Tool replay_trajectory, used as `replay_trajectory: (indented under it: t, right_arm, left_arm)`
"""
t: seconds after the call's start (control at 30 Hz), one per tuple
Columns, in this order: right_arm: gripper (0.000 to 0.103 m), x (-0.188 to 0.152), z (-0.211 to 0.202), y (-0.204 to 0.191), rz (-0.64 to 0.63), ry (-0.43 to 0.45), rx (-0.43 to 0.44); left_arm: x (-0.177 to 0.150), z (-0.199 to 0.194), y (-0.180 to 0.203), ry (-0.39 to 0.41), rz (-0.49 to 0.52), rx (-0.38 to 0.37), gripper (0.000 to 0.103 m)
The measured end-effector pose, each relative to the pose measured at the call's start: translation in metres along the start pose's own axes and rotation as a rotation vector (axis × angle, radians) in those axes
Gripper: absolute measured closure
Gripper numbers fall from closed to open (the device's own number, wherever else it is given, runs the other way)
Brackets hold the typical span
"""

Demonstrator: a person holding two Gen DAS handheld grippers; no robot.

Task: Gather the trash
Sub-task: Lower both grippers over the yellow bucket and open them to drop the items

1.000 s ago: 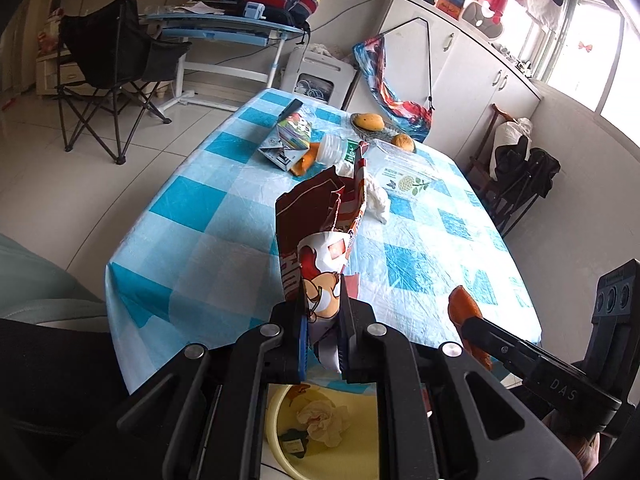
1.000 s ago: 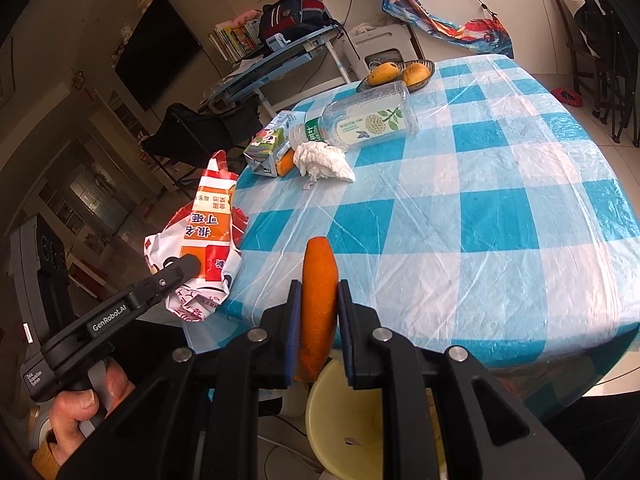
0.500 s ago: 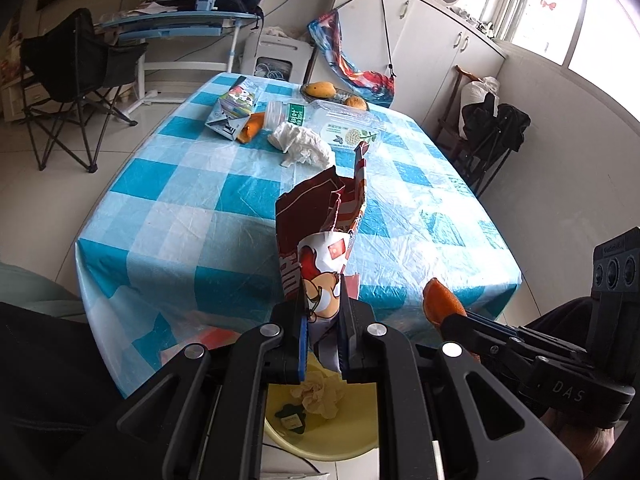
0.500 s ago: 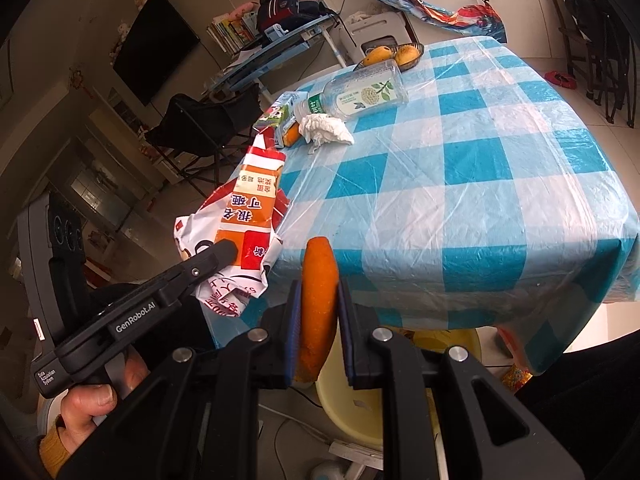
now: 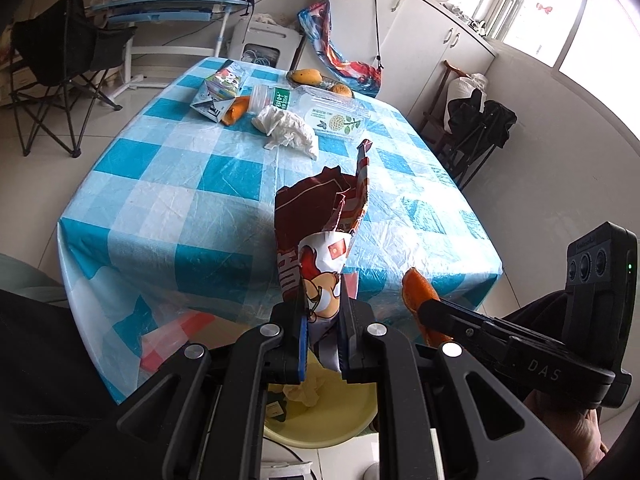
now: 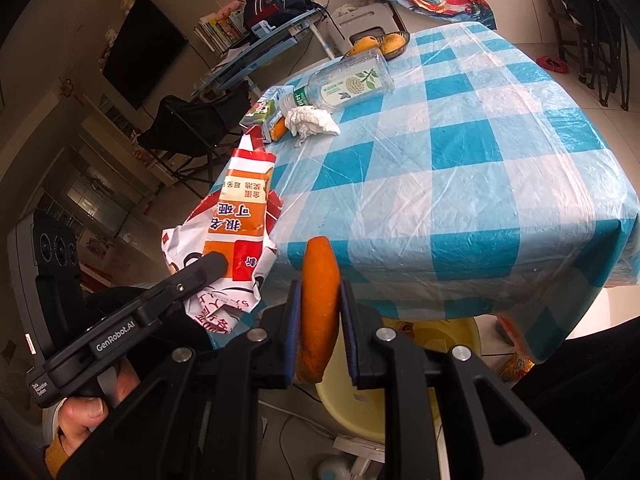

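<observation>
The left gripper [image 5: 323, 312] is clenched on a crumpled snack wrapper [image 5: 320, 232], gripping its lower end so that the torn brown top stands up above the jaws. The right gripper [image 6: 319, 320] is clenched on an orange peel [image 6: 318, 304], which stands upright between the blue pads [image 6: 295, 332] and sticks out both above and below them. Both loads hang off the near edge of the table [image 5: 224, 224], above a yellow bin [image 5: 340, 420] that stands on the floor below that edge and already holds crumpled paper. Judgement: both pieces are at the drop stage. The risk lies in aim. In the right wrist view the bin [image 6: 448, 344] sits partly under the table's overhang and to the right of the peel, so a release here could send the peel onto the floor beside the rim. The wrapper is light and wide; it may catch on a pad or drift past the rim as it falls. Farther back on the table, a crumpled tissue [image 5: 288, 128], a plastic bottle [image 5: 320, 112], a milk carton [image 5: 218, 94] and a second peel [image 5: 236, 110] lie close together, not yet collected.
</observation>
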State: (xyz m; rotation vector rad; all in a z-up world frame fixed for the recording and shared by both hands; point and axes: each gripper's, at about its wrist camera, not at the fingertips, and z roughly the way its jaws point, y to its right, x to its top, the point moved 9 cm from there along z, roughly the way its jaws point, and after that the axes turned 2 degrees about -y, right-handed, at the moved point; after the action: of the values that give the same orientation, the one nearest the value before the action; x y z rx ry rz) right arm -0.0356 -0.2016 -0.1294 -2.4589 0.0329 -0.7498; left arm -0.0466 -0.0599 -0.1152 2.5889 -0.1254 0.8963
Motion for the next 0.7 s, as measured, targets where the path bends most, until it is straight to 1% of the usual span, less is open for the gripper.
replay_trajectory:
  t: [0.07,0.23,0.33,0.43,0.5,0.63,0.7]
  right_arm:
    - [0.076,0.001,-0.003,0.002,0.014,0.013,0.001]
    - [0.075,0.004,-0.008,0.006,0.035,0.035,0.005]
    - [0.072,0.006,-0.012,0.006,0.043,0.055,0.01]
    - [0.068,0.009,-0.019,0.007,0.054,0.086,0.016]
    - [0.065,0.012,-0.022,0.009,0.061,0.104,0.016]
    - [0.063,0.014,-0.021,0.013,0.078,0.108,0.014]
    - [0.063,0.014,-0.02,0.012,0.073,0.107,0.011]
  left_arm:
    - [-0.003,0.001,0.004,-0.014,0.012,-0.014,0.092]
    - [-0.015,0.003,0.017,-0.06,0.05,-0.055,0.092]
    - [-0.027,0.007,0.025,-0.111,0.071,-0.086,0.092]
    - [-0.037,0.014,0.031,-0.164,0.093,-0.091,0.083]
    - [-0.04,0.016,0.031,-0.173,0.101,-0.077,0.07]
    - [-0.037,0.014,0.03,-0.158,0.096,-0.068,0.063]
    - [-0.035,0.013,0.027,-0.147,0.086,-0.062,0.062]
